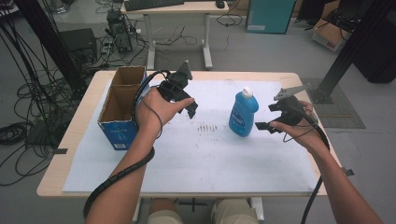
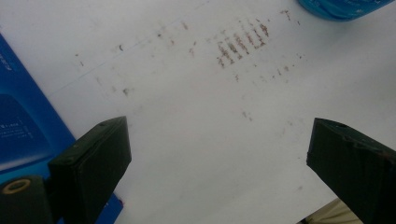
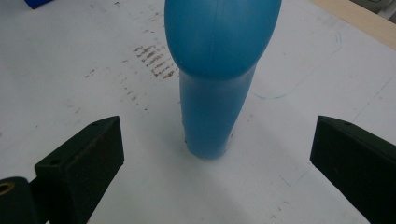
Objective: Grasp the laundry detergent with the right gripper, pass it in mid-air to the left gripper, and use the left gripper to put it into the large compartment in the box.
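A blue bottle point(image 1: 243, 114) with a white cap stands upright on the white sheet point(image 1: 196, 154), right of centre. My right gripper point(image 1: 267, 122) hovers just to its right, pointing at it. In the right gripper view the bottle point(image 3: 215, 70) stands ahead of my right gripper point(image 3: 217, 154), whose jaws are open wide and touch nothing. My left gripper point(image 1: 189, 105) is held above the sheet between the box and the bottle. Seen along its own jaws, the left gripper point(image 2: 217, 154) is open and empty over bare sheet, with the bottle's base point(image 2: 341, 7) at the top right.
An open cardboard box point(image 1: 122, 105) with a blue front stands at the table's left; its blue side point(image 2: 18, 121) lies close to my left jaw. Brown smudges point(image 1: 207, 127) mark the sheet's middle. A desk point(image 1: 177, 9) and cables lie on the floor beyond the table.
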Available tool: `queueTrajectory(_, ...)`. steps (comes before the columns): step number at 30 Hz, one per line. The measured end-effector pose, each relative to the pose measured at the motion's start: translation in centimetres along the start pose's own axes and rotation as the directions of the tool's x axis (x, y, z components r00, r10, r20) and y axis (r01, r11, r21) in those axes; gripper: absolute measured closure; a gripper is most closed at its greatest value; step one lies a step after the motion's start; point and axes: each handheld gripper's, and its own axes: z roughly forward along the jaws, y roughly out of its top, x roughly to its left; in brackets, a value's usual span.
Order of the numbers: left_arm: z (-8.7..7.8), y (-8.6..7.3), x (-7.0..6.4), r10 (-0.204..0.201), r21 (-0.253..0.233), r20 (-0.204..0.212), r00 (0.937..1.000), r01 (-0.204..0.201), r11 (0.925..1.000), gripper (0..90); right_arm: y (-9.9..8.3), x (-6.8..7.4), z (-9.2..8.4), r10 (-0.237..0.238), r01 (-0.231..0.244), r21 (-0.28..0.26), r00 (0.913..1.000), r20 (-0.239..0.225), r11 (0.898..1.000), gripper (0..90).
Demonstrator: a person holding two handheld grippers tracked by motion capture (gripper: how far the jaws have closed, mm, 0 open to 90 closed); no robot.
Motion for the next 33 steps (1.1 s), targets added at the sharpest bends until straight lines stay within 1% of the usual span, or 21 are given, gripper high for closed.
queueTrajectory(6,0.2,0.0,0.3,-0.003,-0.004,0.001,1.0,0.003,1.0,6.8,-0.3,0.1,1.6,0.006,-0.005,-0.023,0.9999,0.009,1.0,2.7)
queueTrajectory(9,0.2,-0.1,0.4,-0.004,-0.002,0.002,1.0,0.004,1.0,6.8,-0.4,0.0,1.9,0.006,-0.006,-0.034,0.9999,0.014,0.999,2.7)
queueTrajectory(10,0.3,-0.1,0.5,-0.005,0.004,0.004,1.0,0.005,1.0,6.8,-0.5,0.0,2.2,0.016,-0.016,-0.043,0.9998,0.013,0.999,2.7)
queueTrajectory(11,0.4,-0.1,0.5,-0.006,0.001,0.003,1.0,0.006,1.0,6.8,-0.5,0.0,2.4,0.016,-0.016,-0.047,0.9997,0.016,0.999,2.6)
queueTrajectory(14,0.5,0.0,0.5,-0.004,0.004,0.003,1.0,0.004,1.0,6.8,-0.6,0.1,2.8,0.021,-0.02,-0.049,0.9997,0.016,0.999,2.7)
queueTrajectory(16,0.5,0.0,0.5,-0.002,0.004,0.002,1.0,0.002,1.0,6.8,-0.7,0.2,3.2,0.017,-0.016,-0.057,0.9995,0.028,0.998,2.7)
queueTrajectory(20,0.5,0.1,0.4,-0.003,0.006,0.002,1.0,0.003,1.0,6.8,-0.8,0.3,3.9,0.02,-0.018,-0.067,0.9995,0.026,0.998,2.8)
queueTrajectory(28,0.7,0.2,0.5,0.0,0.006,-0.003,1.0,0.0,1.0,6.8,-0.9,0.4,4.8,0.019,-0.016,-0.086,0.9994,0.029,0.996,2.9)
queueTrajectory(33,0.8,0.3,0.5,0.0,0.01,0.002,1.0,0.0,0.9999,6.8,-0.9,0.4,5.3,0.022,-0.02,-0.095,0.9993,0.03,0.995,2.9)
